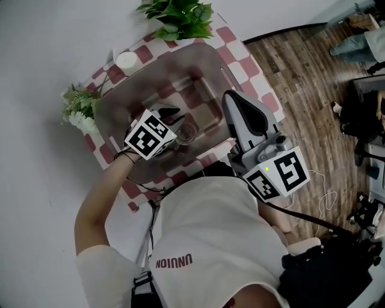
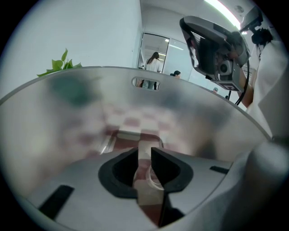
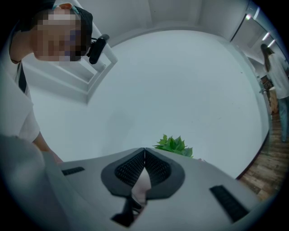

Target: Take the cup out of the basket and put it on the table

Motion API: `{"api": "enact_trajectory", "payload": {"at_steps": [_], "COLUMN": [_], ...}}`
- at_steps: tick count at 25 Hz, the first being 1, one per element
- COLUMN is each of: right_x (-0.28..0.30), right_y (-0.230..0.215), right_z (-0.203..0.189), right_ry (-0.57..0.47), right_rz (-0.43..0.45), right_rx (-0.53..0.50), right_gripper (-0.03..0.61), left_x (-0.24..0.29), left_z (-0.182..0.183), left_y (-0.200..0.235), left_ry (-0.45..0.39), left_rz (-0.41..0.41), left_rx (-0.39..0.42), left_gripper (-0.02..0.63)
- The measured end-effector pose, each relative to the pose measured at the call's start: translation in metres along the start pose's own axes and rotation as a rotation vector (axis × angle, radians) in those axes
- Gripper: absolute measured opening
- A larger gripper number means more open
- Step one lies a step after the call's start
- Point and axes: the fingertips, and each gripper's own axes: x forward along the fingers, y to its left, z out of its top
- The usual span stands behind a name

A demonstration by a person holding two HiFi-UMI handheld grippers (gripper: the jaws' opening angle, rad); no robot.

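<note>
A clear glass cup (image 1: 187, 133) stands inside the translucent grey basket (image 1: 120, 96) on the red-and-white checked table (image 1: 240, 51). My left gripper (image 1: 174, 120) reaches down into the basket. Its jaws stand a narrow gap apart, closed on the cup's wall. In the left gripper view the cup's rim (image 2: 156, 178) shows in that gap at the left gripper (image 2: 144, 155), with the basket wall (image 2: 67, 113) all around. My right gripper (image 1: 231, 96) hovers over the basket's right side. The right gripper (image 3: 144, 151) is shut and holds nothing.
A green plant (image 1: 180, 15) stands at the table's far edge, with a small white pot (image 1: 126, 60) to its left. White flowers (image 1: 81, 108) sit by the basket's left side. Wooden floor (image 1: 301, 72) lies to the right.
</note>
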Motion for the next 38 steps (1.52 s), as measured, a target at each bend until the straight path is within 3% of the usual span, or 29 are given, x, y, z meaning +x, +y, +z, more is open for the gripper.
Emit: {"api": "enact_trajectory", "payload": {"at_steps": [26, 38], "right_x": [-0.005, -0.005], "right_y": [-0.004, -0.006], "right_z": [-0.001, 0.0], "right_ry": [-0.009, -0.008], "right_rz": [-0.023, -0.028], "right_rx": [0.027, 0.027], "right_gripper": [0.017, 0.017], "left_x": [0.03, 0.04], "left_z": [-0.036, -0.052], "left_y": [-0.011, -0.013], "left_ry": [0.228, 0.27], "left_rz": [-0.131, -0.156], "left_rx": [0.153, 0.15], "left_gripper": [0.089, 0.089]}}
